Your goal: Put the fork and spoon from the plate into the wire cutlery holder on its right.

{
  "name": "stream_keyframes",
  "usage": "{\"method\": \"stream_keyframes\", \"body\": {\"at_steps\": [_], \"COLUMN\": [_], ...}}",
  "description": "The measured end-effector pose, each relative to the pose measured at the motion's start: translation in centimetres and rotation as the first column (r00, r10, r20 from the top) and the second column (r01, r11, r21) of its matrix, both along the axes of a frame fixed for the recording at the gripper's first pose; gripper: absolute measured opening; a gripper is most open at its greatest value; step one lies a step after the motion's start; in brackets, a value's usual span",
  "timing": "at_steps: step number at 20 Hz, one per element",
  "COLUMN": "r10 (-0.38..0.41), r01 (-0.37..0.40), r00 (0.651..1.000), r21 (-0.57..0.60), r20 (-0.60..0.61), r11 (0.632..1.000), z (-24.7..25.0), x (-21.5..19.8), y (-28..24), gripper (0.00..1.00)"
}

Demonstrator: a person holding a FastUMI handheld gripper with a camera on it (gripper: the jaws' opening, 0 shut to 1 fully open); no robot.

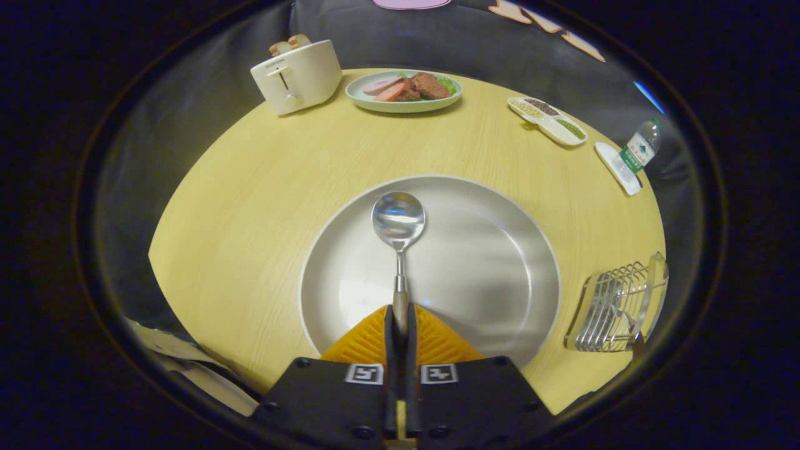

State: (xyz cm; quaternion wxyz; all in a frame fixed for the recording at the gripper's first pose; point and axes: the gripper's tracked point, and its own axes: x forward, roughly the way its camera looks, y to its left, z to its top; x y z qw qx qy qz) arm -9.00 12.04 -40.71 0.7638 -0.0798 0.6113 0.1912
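The gripper (400, 322) has its two fingers pressed together on the handle of a spoon (399, 240), pinching it between them. The spoon points straight ahead from the fingertips, bowl facing up, over a large pale plate (500, 262). Whether the spoon touches the plate or is raised above it cannot be told. The plate sits on a round, light wood table (262, 187).

To the right of the plate, near the table's edge, stands the wire holder (615, 306), its metal bars catching light. A dark tip, perhaps a handle, shows at its near side; what it is cannot be told.

Beyond the plate, at the far side of the table, sits a cream toaster (299, 76) with bread in its slots. Beside it is a dish of food (404, 92), holding sliced meat and some greens. Further right lies a divided tray (548, 120) of small grains or seeds, then a small water bottle (640, 147) standing on a white coaster (615, 167).
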Motion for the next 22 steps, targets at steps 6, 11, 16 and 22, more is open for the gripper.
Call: {"method": "stream_keyframes", "body": {"at_steps": [6,11,16,22], "r10": [-0.038,-0.092,-0.154,-0.215], "r01": [0.038,0.092,0.153,0.213], "r00": [0.999,0.996,0.988,0.975], "r21": [0.016,0.029,0.023,0.026], "r20": [0.001,-0.003,0.028,0.055], "r11": [0.999,0.995,0.988,0.977], "z": [1.8,4.2,6.6,9.0], "x": [-0.1,-0.1,0.7,1.2], "y": [-0.7,-2.7,-5.7,-8.7], "gripper": [0.07,0.07,0.07,0.07]}}
